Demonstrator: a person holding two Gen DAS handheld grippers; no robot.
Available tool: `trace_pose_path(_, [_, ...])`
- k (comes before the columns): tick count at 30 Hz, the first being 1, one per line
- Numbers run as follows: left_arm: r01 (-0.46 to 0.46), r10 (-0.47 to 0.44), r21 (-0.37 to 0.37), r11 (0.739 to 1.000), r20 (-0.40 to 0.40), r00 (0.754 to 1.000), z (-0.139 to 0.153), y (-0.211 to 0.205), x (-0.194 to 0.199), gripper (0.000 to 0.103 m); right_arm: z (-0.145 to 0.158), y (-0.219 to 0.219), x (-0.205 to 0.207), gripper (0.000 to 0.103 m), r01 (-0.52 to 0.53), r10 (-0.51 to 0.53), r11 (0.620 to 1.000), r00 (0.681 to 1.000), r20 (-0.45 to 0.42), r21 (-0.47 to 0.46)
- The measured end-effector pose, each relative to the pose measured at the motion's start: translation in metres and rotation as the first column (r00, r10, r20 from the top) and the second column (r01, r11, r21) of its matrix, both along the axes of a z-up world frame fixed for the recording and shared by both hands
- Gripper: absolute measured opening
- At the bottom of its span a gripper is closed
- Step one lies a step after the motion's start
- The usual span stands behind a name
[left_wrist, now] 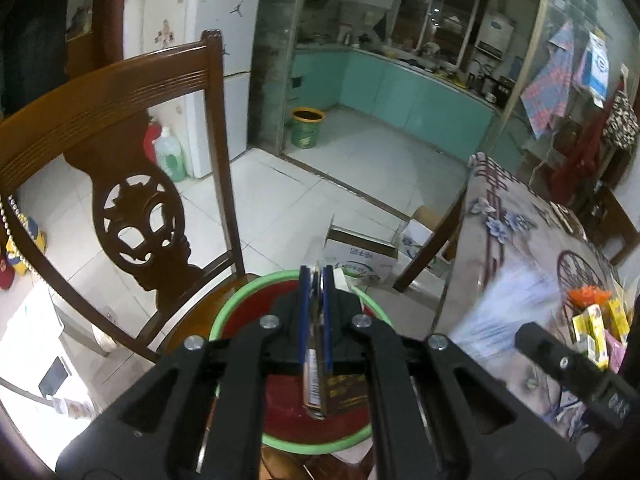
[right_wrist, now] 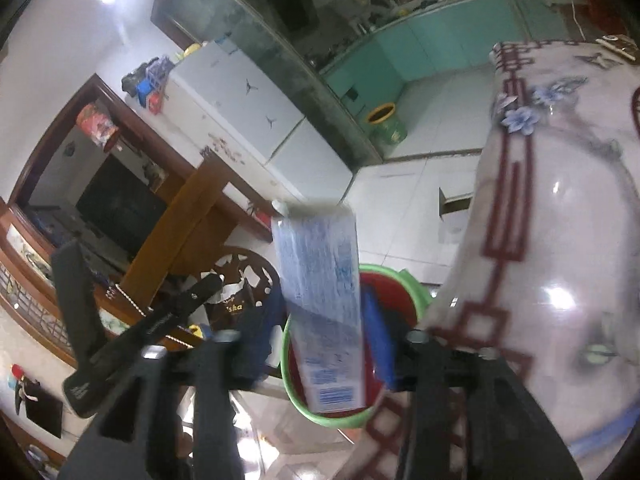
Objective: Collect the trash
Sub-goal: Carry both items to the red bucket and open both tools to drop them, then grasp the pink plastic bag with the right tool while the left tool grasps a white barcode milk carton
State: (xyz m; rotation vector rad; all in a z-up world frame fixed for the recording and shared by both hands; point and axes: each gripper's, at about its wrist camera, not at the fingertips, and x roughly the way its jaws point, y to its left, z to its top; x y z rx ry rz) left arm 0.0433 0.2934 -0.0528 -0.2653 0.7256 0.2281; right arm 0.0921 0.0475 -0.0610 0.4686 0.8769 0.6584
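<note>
The left gripper (left_wrist: 316, 276) was clamped on a flattened wrapper (left_wrist: 314, 376) directly over the green-rimmed red basin (left_wrist: 236, 304) below its fingers, while the right gripper (right_wrist: 320, 320) pinched a blue-and-white carton (right_wrist: 320, 300) above that same basin (right_wrist: 400, 280), the patterned table (right_wrist: 560, 240) at its right.

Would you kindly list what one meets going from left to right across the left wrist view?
Wooden chair → green detergent bottle → left gripper pinching a flat wrapper over the green-rimmed basin → cardboard box → table → yellow cartons.
</note>
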Motion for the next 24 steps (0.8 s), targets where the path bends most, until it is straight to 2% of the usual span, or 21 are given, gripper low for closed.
trace_pose_path(1, [-0.004, 0.004, 0.005, 1.0, 0.006, 1.0, 0.001, 0.0, -0.001, 0.03, 0.0, 0.001, 0.0, 0.074, 0.017, -0.017, 1.0, 1.0, 0.006, -0.003])
trace_pose_path(2, [-0.006, 0.006, 0.011, 1.0, 0.014, 1.0, 0.001, -0.001, -0.002, 0.055, 0.003, -0.002, -0.001, 0.075, 0.041, -0.041, 0.999, 0.999, 0.022, -0.005])
trace_pose_path(3, [-0.008, 0.007, 0.018, 1.0, 0.032, 0.999, 0.003, -0.002, -0.004, 0.066, -0.001, -0.007, -0.004, 0.075, 0.055, -0.054, 0.998, 0.998, 0.03, -0.012])
trace_pose_path(7, [0.029, -0.029, 0.02, 0.999, 0.038, 0.999, 0.008, -0.015, -0.005, 0.068, 0.006, -0.029, -0.014, 0.075, 0.088, -0.086, 0.995, 0.995, 0.052, -0.043])
trace_pose_path(10, [0.065, -0.065, 0.017, 0.998, 0.035, 0.997, 0.01, -0.031, -0.003, 0.073, 0.014, -0.06, -0.03, 0.077, 0.118, -0.112, 0.989, 0.991, 0.074, -0.091])
trace_pose_path(15, [0.167, -0.168, 0.032, 0.985, 0.046, 0.985, 0.019, -0.084, 0.001, 0.079, 0.022, -0.122, -0.063, 0.078, 0.161, -0.141, 0.966, 0.984, 0.111, -0.203])
trace_pose_path(20, [0.288, -0.288, 0.01, 0.958, 0.036, 0.957, 0.021, -0.143, 0.005, 0.083, 0.03, -0.203, -0.085, 0.078, 0.247, -0.205, 0.903, 0.967, 0.151, -0.351])
trace_pose_path(22, [0.335, -0.335, 0.001, 0.942, 0.024, 0.942, 0.02, -0.168, 0.005, 0.084, 0.039, -0.247, -0.087, 0.078, 0.332, -0.273, 0.841, 0.942, 0.195, -0.428])
trace_pose_path(24, [0.385, -0.385, 0.001, 0.923, 0.009, 0.923, 0.017, -0.197, 0.006, 0.084, 0.042, -0.286, -0.081, 0.079, 0.368, -0.318, 0.798, 0.93, 0.184, -0.478])
